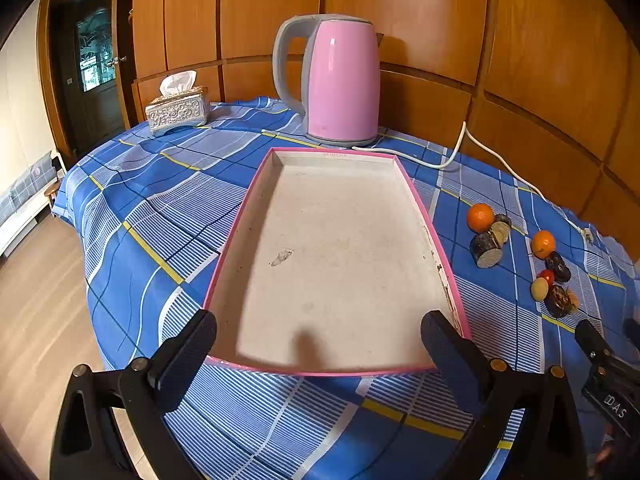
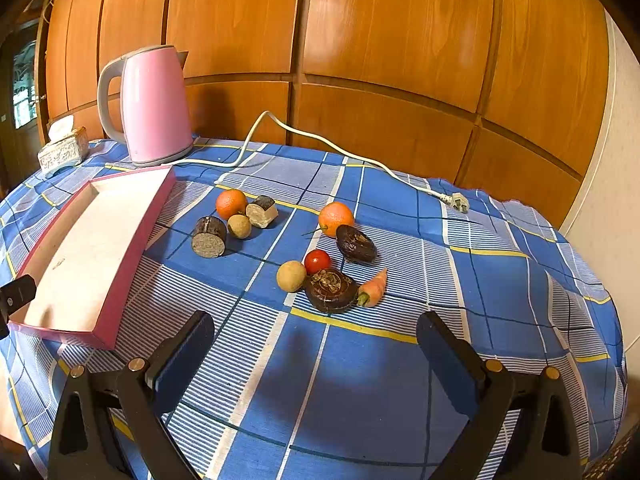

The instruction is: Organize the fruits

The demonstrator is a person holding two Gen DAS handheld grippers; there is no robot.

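An empty pink-edged tray (image 1: 240, 216) (image 2: 120, 276) lies on the blue checked tablecloth. My left gripper (image 1: 320, 344) is open and empty over the tray's near end. To the tray's right lie two oranges (image 2: 231, 203) (image 2: 336, 218), a cherry tomato (image 2: 317, 261), two tan round fruits (image 2: 239, 226) (image 2: 291, 276), two dark water chestnuts (image 2: 331, 290) (image 2: 356, 244), two cut dark stem pieces (image 2: 209, 237) (image 2: 262, 211) and a small carrot (image 2: 374, 289). My right gripper (image 2: 316, 344) is open and empty, short of the fruit group.
A pink kettle (image 1: 340, 80) (image 2: 154, 104) stands behind the tray, and its white cord (image 2: 320, 144) runs right to a loose plug (image 2: 458, 202). A silver tissue box (image 1: 178, 110) sits at the back left. Wooden panels stand behind the table.
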